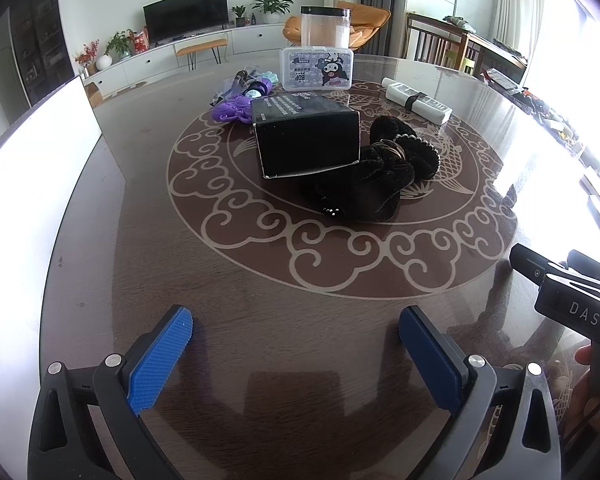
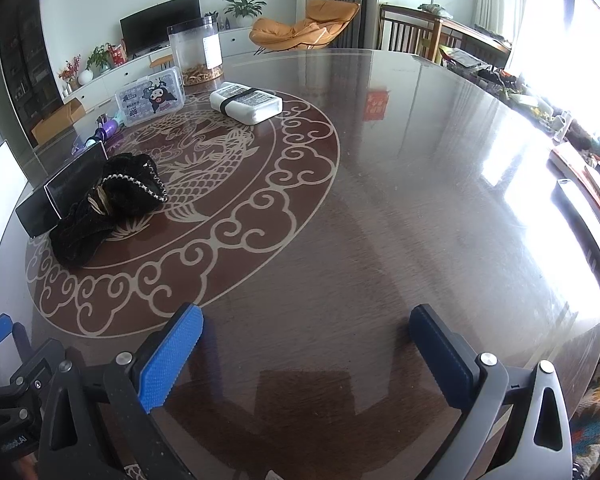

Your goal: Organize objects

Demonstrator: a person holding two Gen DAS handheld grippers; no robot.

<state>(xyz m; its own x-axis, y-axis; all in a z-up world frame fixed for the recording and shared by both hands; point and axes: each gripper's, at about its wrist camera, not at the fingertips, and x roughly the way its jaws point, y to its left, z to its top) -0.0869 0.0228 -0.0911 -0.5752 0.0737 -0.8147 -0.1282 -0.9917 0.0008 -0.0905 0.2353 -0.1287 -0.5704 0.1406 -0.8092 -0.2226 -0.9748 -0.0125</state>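
A black box (image 1: 306, 136) lies in the middle of the round table (image 1: 260, 320), with black velvet hair pieces (image 1: 380, 172) heaped against its right side. Behind are purple toys (image 1: 236, 108), a cartoon-printed plastic case (image 1: 317, 69), a clear jar (image 1: 325, 27) and a white packet with a black band (image 1: 418, 100). My left gripper (image 1: 296, 356) is open and empty, near the table's front edge, well short of the box. My right gripper (image 2: 308, 356) is open and empty over bare table; the box (image 2: 62, 192), hair pieces (image 2: 108, 204) and packet (image 2: 246, 102) lie to its far left.
A white board (image 1: 36, 184) stands along the table's left edge. The right gripper's body (image 1: 572, 296) shows at the right of the left wrist view. Clutter (image 2: 540, 112) lines the window side. Chairs and a TV unit stand beyond the table.
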